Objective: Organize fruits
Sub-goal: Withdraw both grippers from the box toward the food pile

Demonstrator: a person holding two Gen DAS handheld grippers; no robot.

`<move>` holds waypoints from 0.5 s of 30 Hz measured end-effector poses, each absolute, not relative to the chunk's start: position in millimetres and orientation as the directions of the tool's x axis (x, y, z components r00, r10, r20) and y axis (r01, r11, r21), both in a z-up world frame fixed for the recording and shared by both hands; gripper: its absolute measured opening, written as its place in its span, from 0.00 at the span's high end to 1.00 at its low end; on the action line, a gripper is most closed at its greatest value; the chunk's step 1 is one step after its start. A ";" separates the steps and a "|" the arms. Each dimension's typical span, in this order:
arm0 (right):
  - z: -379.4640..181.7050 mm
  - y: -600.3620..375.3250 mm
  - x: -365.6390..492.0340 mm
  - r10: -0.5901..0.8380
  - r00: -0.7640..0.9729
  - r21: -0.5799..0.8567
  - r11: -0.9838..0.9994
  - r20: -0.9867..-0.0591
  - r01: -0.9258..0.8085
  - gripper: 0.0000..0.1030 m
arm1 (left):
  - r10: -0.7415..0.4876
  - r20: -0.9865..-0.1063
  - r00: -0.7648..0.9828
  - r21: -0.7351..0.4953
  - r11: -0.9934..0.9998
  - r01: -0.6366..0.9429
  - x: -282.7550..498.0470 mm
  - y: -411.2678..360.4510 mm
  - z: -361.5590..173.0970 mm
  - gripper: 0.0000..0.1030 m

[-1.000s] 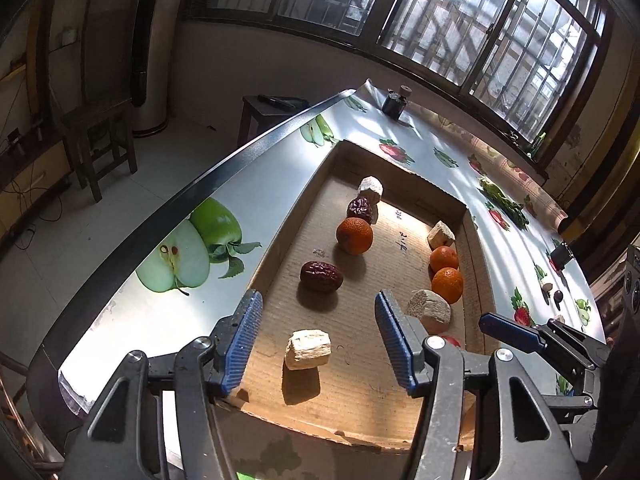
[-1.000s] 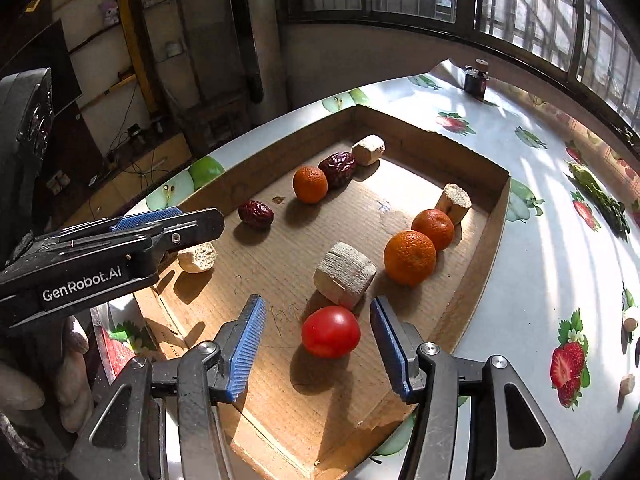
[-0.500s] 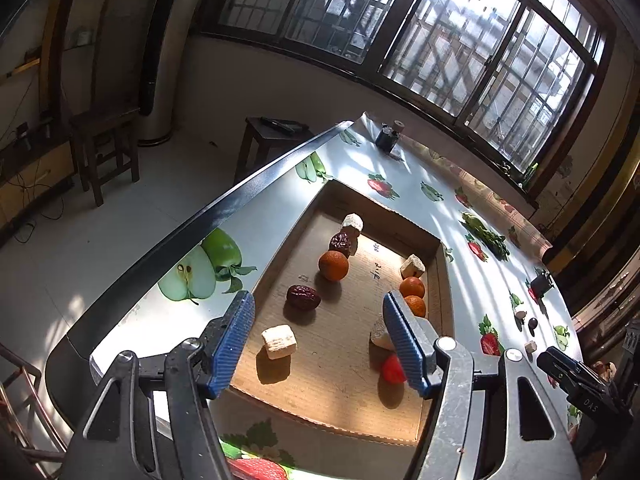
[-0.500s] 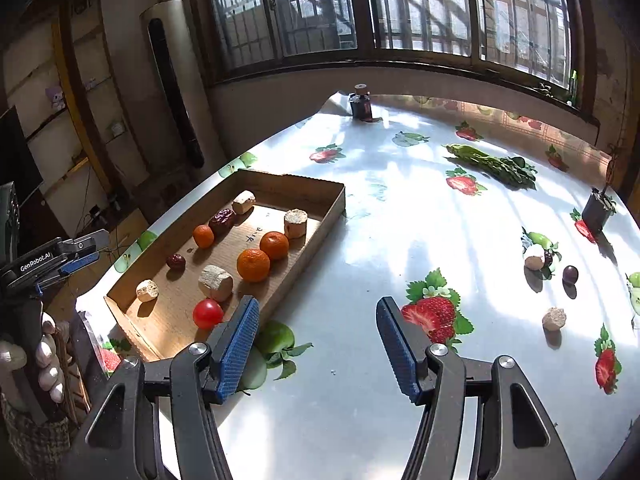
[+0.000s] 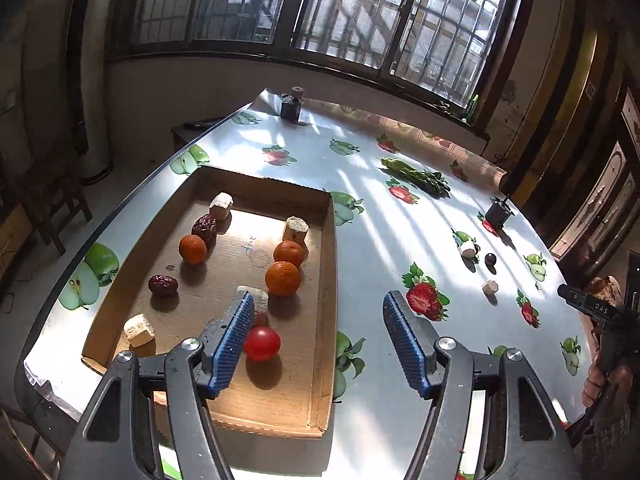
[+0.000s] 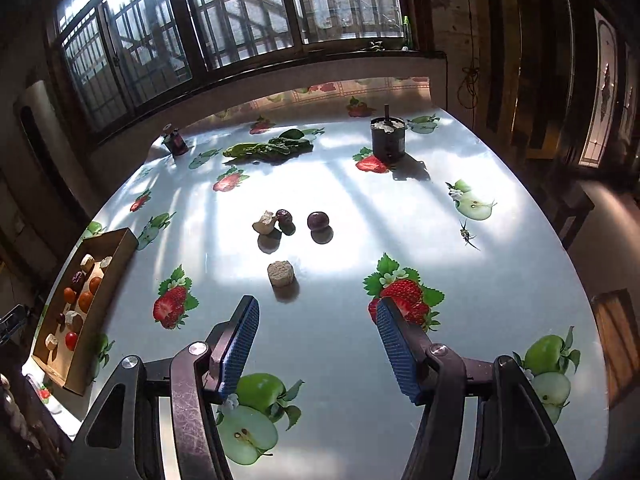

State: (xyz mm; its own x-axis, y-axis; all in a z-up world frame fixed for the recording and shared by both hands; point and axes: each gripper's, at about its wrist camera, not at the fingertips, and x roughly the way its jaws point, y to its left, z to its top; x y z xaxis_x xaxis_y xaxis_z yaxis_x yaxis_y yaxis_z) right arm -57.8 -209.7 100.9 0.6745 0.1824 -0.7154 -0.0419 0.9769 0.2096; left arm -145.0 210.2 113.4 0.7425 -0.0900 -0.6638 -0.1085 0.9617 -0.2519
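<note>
Barred windows and dim walls ring a sunlit table under a fruit-print oilcloth. Far left in the right wrist view we see the cardboard tray, already loaded: cherry tomato, three oranges, dates and pale chunks sit on its floor in the left wrist view. Both tools were over that tray a second ago, the right one bracketing the tomato; now both have swung off toward open table, so we read that placement as done and the next fetch as starting. Left gripper hangs over the tray's right wall, released, nothing between the pads, jaws having widened earlier in the last second. Moving right, the leftover pieces lie mid-table, well apart from the tray: pale round chunk nearest, beyond it a broken pale piece touching a small dark date, then a dark plum just beside. Right gripper faces that cluster, also released and empty, jaws likewise widened earlier in that second. Leafy greens, a small jar and a dark pot stand further back. We judge four pieces remain.
</note>
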 end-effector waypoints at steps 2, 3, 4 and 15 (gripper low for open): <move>96.8 -216.4 -40.4 0.203 0.658 0.246 0.969 -0.725 -0.028 0.37 | -0.119 -0.672 0.731 -0.250 0.966 -0.073 -139.3 192.0 113.5 0.36; 91.6 -214.9 -31.3 0.217 0.647 0.263 0.964 -0.731 -0.026 0.37 | -0.124 -0.676 0.726 -0.240 0.969 -0.059 -136.9 182.7 113.2 0.36; 85.1 -210.7 -22.5 0.232 0.630 0.274 0.961 -0.741 -0.031 0.37 | -0.125 -0.680 0.722 -0.228 0.972 -0.047 -134.6 175.4 113.2 0.36; 24.2 -133.4 21.6 0.196 0.583 0.142 0.980 -0.789 -0.137 0.39 | -0.133 -0.736 0.664 -0.151 0.988 0.032 -52.2 123.2 120.6 0.36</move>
